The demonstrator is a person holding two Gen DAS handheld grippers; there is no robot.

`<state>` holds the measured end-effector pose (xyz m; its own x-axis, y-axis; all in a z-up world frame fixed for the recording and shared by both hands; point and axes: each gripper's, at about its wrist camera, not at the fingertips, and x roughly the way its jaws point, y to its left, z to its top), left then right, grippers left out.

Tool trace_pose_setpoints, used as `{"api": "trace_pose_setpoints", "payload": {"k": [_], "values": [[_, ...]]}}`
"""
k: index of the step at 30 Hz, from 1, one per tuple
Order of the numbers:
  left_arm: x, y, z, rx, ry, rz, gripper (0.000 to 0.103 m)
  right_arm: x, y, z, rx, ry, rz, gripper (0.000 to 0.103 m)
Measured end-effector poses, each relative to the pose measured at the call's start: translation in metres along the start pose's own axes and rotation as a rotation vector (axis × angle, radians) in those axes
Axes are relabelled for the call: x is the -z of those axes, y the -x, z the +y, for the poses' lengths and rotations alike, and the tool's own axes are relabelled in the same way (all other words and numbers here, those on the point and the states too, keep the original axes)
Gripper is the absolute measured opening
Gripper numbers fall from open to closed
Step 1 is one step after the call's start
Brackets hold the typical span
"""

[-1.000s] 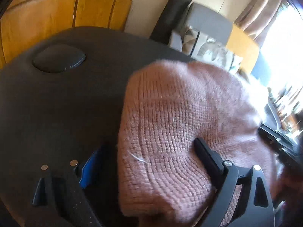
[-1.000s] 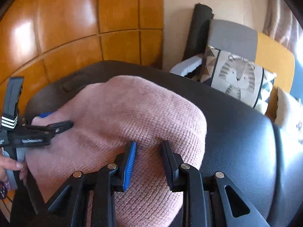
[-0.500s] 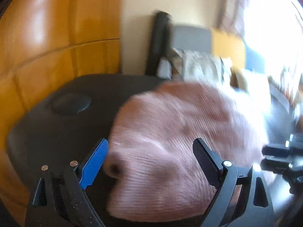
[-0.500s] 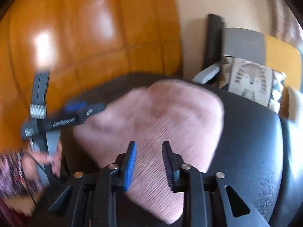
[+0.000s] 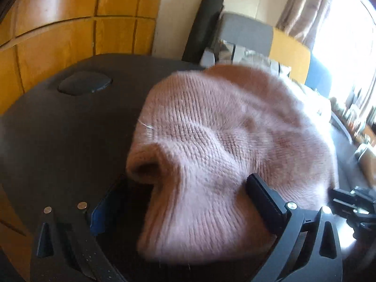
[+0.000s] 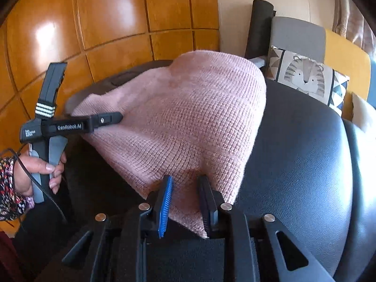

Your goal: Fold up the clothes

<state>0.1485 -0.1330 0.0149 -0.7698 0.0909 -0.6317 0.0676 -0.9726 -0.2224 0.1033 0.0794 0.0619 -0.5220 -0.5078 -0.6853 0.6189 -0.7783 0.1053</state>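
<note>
Orange wood panelling behind, a black leather seat [image 6: 305,155] in front, and spread over it the pink knitted garment [image 6: 188,122], bunched and partly lifted. The right gripper [image 6: 185,202] is pinched on its near hem; the left gripper [image 5: 178,202] is opening wide, knit between its jaws but not squeezed. It looks light, soft, stretchy and fuzzy, likely to sag, so edges and corners seem the best holds.

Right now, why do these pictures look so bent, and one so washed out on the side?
Both wrist views use fisheye lenses, so the wood panels curve. Left wrist view: the window glares white, and the pink knit sweater blurs toward its right edge. Right wrist view: sharper, with glare spots on the panels.
</note>
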Motion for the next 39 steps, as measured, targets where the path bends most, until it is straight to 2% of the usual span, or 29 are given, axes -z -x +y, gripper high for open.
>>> {"api": "trace_pose_setpoints", "payload": {"k": [2, 4, 6, 9, 11, 13, 14, 15, 17, 20, 22, 24, 26, 29, 30, 32, 34, 36, 39], "values": [[-0.005, 0.018, 0.002, 0.016, 0.020, -0.100, 0.103, -0.007, 0.009, -0.007, -0.032, -0.050, -0.024, 0.024], [-0.017, 0.035, 0.001, 0.013, 0.013, -0.202, 0.103, -0.016, 0.025, -0.011, -0.025, -0.074, -0.105, 0.029], [-0.033, 0.042, -0.003, -0.007, -0.017, -0.231, 0.103, -0.030, 0.035, -0.018, 0.003, -0.096, -0.165, 0.029], [-0.061, 0.019, -0.014, -0.063, -0.110, -0.185, 0.103, -0.060, 0.029, -0.033, -0.005, -0.146, -0.171, 0.029], [-0.065, -0.010, -0.022, -0.135, -0.189, -0.096, 0.103, -0.079, 0.016, -0.037, 0.018, -0.163, -0.135, 0.029], [-0.068, -0.038, -0.029, -0.202, -0.264, -0.006, 0.103, -0.095, -0.004, -0.039, -0.001, -0.160, -0.092, 0.029], [-0.063, -0.052, -0.027, -0.205, -0.276, 0.036, 0.103, -0.101, -0.017, -0.038, -0.008, -0.149, -0.069, 0.030], [-0.059, -0.063, -0.025, -0.202, -0.280, 0.071, 0.103, -0.104, -0.028, -0.037, 0.000, -0.132, -0.046, 0.030], [-0.061, -0.059, -0.013, -0.145, -0.195, 0.083, 0.103, -0.101, -0.048, -0.035, 0.076, -0.072, -0.002, 0.030], [-0.061, -0.072, 0.015, -0.007, -0.014, 0.167, 0.103, -0.095, -0.063, -0.038, 0.136, 0.015, -0.011, 0.029], [-0.062, -0.071, 0.022, 0.026, 0.022, 0.164, 0.103, -0.096, -0.068, -0.043, 0.145, -0.008, -0.015, 0.029], [-0.061, -0.070, 0.018, 0.008, 0.000, 0.153, 0.103, -0.098, -0.072, -0.046, 0.148, -0.016, -0.025, 0.029], [-0.062, -0.066, 0.019, 0.020, 0.014, 0.152, 0.103, -0.097, -0.072, -0.047, 0.146, 0.010, -0.045, 0.029], [-0.052, -0.047, 0.027, 0.046, 0.092, 0.126, 0.103, -0.096, -0.054, -0.054, 0.077, -0.050, -0.071, 0.030], [-0.046, -0.039, 0.029, 0.039, 0.107, 0.094, 0.103, -0.095, -0.044, -0.058, 0.056, -0.102, -0.080, 0.032], [-0.034, -0.009, 0.026, 0.046, 0.116, -0.022, 0.103, -0.087, -0.019, -0.061, 0.004, -0.183, -0.112, 0.032], [-0.024, 0.011, 0.015, 0.063, 0.084, -0.086, 0.103, -0.079, -0.002, -0.056, -0.023, -0.184, -0.130, 0.032], [-0.016, 0.024, -0.006, 0.056, 0.000, -0.127, 0.103, -0.071, 0.008, -0.046, -0.062, -0.170, -0.140, 0.032], [-0.010, 0.028, -0.032, -0.011, -0.127, -0.144, 0.103, -0.066, 0.001, -0.023, -0.112, -0.116, -0.111, 0.032]]}}
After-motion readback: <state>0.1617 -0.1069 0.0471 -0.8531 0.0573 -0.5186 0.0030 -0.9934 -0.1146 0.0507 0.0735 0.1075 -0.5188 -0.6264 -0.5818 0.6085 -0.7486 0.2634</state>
